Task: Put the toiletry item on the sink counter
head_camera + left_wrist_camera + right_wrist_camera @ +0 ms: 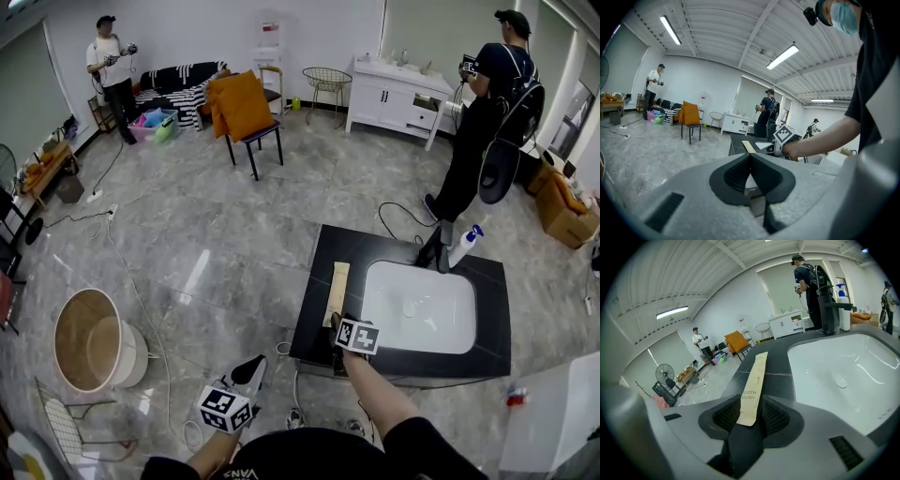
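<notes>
Release step. Right gripper [751, 411] jaws apart, pads clear of toothbrush packet [752, 390], near end between them. Packet lies flat on sink counter [328, 244], just left of basin [843, 376]. Left gripper [750, 161] closed, empty. Next: back right gripper straight off, no dragging packet.

We see a slim beige toothbrush packet [755, 383], printed TOOTH BRUSH, lying flat lengthwise on the black sink counter [780, 365], just left of its white basin [862, 366]

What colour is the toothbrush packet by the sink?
The toothbrush packet is pale tan with dark print; see the right gripper view.
</notes>
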A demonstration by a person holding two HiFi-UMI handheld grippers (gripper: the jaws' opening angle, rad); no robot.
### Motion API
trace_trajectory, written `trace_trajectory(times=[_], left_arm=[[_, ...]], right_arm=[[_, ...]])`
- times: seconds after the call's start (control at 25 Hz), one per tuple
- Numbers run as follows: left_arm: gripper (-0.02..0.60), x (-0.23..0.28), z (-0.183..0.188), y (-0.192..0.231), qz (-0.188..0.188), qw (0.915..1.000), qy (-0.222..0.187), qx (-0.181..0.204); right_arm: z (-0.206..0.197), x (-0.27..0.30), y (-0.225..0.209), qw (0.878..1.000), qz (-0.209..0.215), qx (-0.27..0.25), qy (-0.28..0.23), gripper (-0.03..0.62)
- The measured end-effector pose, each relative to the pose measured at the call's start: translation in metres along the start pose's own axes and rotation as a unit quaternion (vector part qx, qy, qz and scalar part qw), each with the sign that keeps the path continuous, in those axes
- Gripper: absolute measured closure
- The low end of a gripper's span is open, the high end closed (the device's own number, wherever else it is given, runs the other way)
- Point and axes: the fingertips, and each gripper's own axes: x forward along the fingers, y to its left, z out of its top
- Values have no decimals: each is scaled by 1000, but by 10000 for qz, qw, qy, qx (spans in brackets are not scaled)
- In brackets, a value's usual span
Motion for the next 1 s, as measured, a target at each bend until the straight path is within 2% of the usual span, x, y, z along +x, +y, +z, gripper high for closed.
trace_trajectory(times=[0.2, 0.44, 1.0], left_arm=[[574, 7, 4, -16, -3, 10000, -51, 41], [574, 16, 10, -38, 43, 9999, -138, 81], [574, 44, 13, -118, -13, 9995, -278, 176]], right_arm=[[4, -17, 3, 9983, 293, -480, -120, 593], [13, -51, 9, 9924, 702, -910, -438, 594], [32, -157, -16, 9793, 1428, -902, -1117, 595]])
